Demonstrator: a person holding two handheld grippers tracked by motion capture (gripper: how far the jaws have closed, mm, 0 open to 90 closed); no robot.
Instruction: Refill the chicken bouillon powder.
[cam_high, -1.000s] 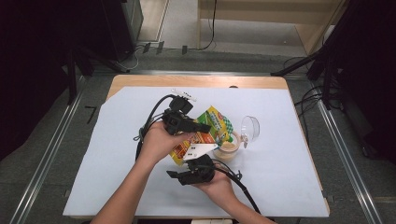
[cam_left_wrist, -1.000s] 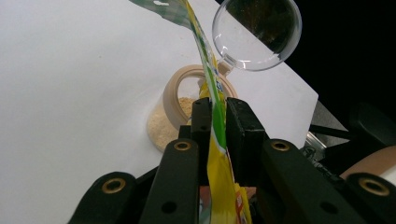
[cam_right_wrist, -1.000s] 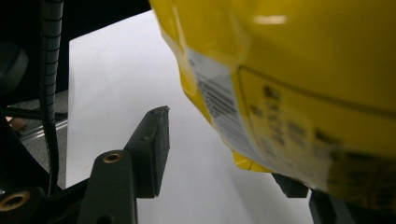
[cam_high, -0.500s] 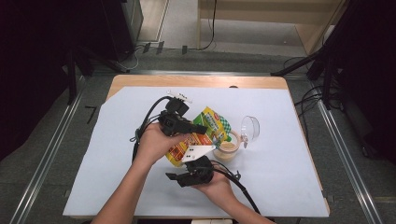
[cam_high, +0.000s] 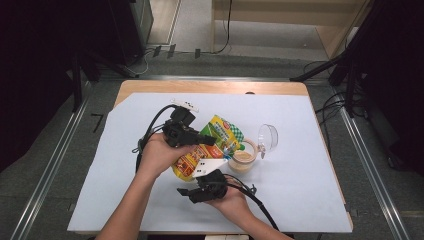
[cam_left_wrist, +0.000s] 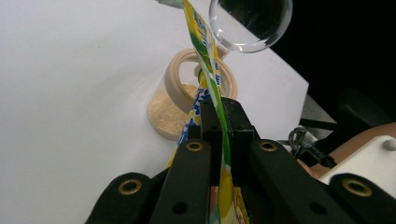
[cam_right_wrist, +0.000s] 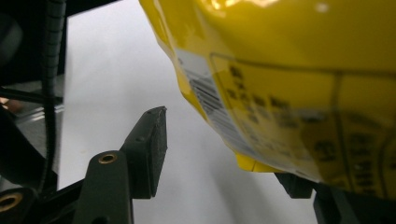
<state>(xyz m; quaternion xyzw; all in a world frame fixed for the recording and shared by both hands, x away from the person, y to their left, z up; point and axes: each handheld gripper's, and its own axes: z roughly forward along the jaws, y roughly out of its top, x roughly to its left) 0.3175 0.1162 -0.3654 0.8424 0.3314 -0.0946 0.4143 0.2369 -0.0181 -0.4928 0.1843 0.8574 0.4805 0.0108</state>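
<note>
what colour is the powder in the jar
Pale beige-tan powder in the clear jar, seen best in the left gripper view.

Left gripper: jaws just closed, now clamped tight on the pouch, pointing toward the right of the high view; left hand wraps its body, forearm in from bottom. Right gripper: lower, held in right hand, jaws part open, one pad clear of the pouch.
</note>
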